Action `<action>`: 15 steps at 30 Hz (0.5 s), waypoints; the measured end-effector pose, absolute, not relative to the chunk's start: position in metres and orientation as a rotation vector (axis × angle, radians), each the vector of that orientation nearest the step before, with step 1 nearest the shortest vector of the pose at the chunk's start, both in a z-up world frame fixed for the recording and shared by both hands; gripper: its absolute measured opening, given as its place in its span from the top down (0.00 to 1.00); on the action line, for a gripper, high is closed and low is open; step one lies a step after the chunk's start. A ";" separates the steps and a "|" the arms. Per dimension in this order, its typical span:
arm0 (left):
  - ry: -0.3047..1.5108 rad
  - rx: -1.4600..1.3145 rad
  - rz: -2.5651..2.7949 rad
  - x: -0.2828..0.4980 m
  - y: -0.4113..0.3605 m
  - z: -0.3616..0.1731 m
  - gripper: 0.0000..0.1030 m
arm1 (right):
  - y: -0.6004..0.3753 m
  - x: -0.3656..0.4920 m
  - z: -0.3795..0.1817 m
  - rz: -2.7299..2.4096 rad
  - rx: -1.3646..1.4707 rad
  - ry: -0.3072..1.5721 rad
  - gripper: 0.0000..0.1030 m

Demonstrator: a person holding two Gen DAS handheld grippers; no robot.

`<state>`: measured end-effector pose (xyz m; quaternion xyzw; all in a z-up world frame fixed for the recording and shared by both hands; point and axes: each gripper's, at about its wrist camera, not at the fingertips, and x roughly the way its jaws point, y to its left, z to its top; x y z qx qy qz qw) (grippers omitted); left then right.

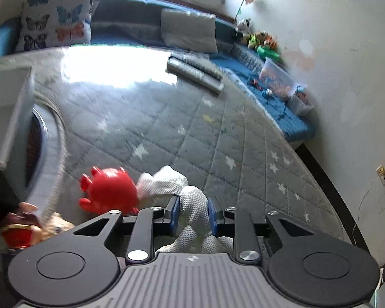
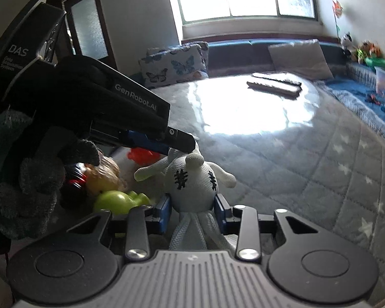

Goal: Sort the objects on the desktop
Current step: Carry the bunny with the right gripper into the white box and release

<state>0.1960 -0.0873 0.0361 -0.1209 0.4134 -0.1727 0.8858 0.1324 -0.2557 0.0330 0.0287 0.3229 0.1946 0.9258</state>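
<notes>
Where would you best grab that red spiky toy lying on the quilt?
Grip the red toy across its round body, coming from above. The spiky claws at its left edge look too thin and uneven to pinch, while the smooth body offers two opposite sides. The white plush lies against its right.

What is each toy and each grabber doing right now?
white knitted doll: pinched by both grippers, head upright.
left gripper: shut on a limb of the doll.
right gripper: shut on the doll's body.
red crab toy: lying on the quilt, not held.
green toy: lying loose.
quilt: spread flat.
</notes>
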 end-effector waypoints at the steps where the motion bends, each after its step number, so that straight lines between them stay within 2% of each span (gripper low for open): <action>1: 0.843 -0.252 -0.353 0.193 -0.083 0.042 0.75 | -0.253 0.132 0.036 0.406 0.053 0.656 0.66; 15: 0.585 -0.330 -0.083 0.185 0.056 0.130 0.75 | -0.134 0.186 0.113 0.706 -0.088 0.494 0.66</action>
